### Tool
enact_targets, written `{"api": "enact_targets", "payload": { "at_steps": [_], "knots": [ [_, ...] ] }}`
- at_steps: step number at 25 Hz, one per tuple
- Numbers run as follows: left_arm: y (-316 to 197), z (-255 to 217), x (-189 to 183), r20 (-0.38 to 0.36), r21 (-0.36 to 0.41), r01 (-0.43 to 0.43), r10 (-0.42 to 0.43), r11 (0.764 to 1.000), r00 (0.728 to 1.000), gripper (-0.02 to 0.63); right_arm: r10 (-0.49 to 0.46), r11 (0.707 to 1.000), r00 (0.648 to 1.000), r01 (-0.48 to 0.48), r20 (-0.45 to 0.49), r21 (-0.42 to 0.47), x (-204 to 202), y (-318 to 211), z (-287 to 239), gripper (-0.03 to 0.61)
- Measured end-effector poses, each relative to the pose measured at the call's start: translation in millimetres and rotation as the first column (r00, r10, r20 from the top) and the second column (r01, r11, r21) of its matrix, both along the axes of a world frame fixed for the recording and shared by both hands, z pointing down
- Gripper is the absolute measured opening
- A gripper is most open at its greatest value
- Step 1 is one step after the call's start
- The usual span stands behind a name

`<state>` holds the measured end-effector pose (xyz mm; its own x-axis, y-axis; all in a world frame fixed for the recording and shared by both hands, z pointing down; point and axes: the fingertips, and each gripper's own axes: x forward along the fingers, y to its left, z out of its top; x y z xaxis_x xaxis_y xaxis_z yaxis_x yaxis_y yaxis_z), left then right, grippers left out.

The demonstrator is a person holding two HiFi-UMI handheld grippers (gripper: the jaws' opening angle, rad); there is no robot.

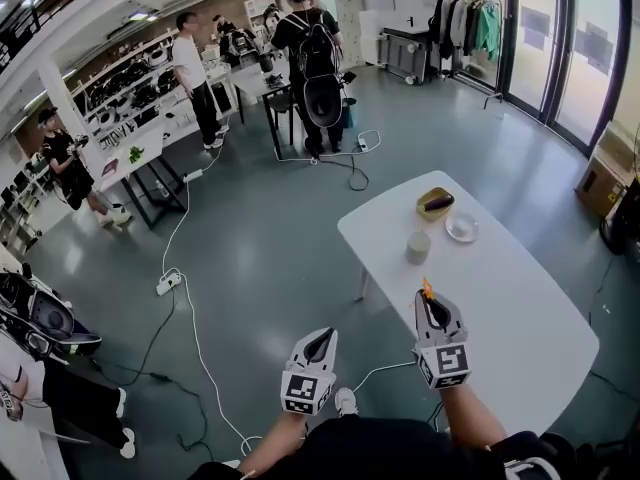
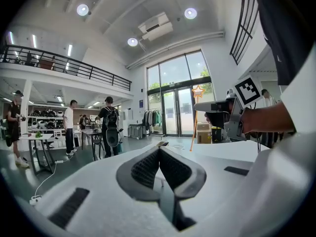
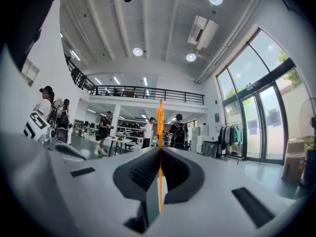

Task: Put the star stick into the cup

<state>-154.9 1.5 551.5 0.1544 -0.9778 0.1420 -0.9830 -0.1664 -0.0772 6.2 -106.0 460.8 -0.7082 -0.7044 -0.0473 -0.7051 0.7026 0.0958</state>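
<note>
Star stick (image 3: pixel 160 116) is pinched between the 2 jaws of the right claw (image 3: pixel 160 151), which are closed on it almost fully, with only the thin orange shaft keeping them apart. The stick stands upright. In the left gripper view its star (image 2: pixel 198 91) is just above the jaws and the long lower part hangs below them.

I judge that the step in hand is the carry: the stick is gripped and held in the air, not yet at the cup (image 1: pixel 418 246). In the head view the cup stands on the white table (image 1: pixel 530 318), ahead of the right claw (image 1: pixel 431 301) and a little to its left, clearly apart from the tips. Beyond the cup, further from the claw, are a small plate (image 1: pixel 461 228) and a yellowish dish (image 1: pixel 435 203).

The next move probably needs the claw to go forward, high enough that the lower end of the stick passes over the rim, then down into the cup's mouth. Only after this should the jaws open.

The left claw (image 2: pixel 159 150) is beside the right one, on its left, closed and holding nothing.
</note>
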Motion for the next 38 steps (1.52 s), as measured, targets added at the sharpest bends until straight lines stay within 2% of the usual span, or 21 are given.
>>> {"api": "enact_targets", "payload": {
  "at_steps": [11,19,24,30,38],
  "knots": [
    [-42.5,0.3,-67.7,-0.006,0.006,-0.058,0.058,0.998,0.998,0.009,0.069,0.998,0.998,-0.069,0.015,-0.007,-64.0,-39.0,-0.1,0.012],
    [-69.2,9.9,-79.7,-0.015,-0.001,-0.117,0.117,0.993,0.993,0.009,0.085,0.996,0.996,-0.085,0.010,-0.009,-76.1,-51.9,-2.7,0.012],
    [-97.4,15.3,-77.1,-0.022,-0.017,-0.157,0.157,0.987,0.987,0.009,0.119,0.993,0.993,-0.119,-0.004,-0.011,-70.1,-77.4,-3.7,0.012],
    [-151.2,25.1,-60.2,-0.028,-0.043,-0.196,0.195,0.980,0.980,0.009,0.165,0.986,0.986,-0.165,0.001,-0.022,-43.5,-122.6,-5.0,0.012],
    [-222.5,12.1,-45.5,0.002,-0.023,-0.215,0.216,0.976,0.977,0.009,0.205,0.979,0.978,-0.204,0.039,-0.026,-18.9,-187.2,-9.0,0.012]
  ]
}}
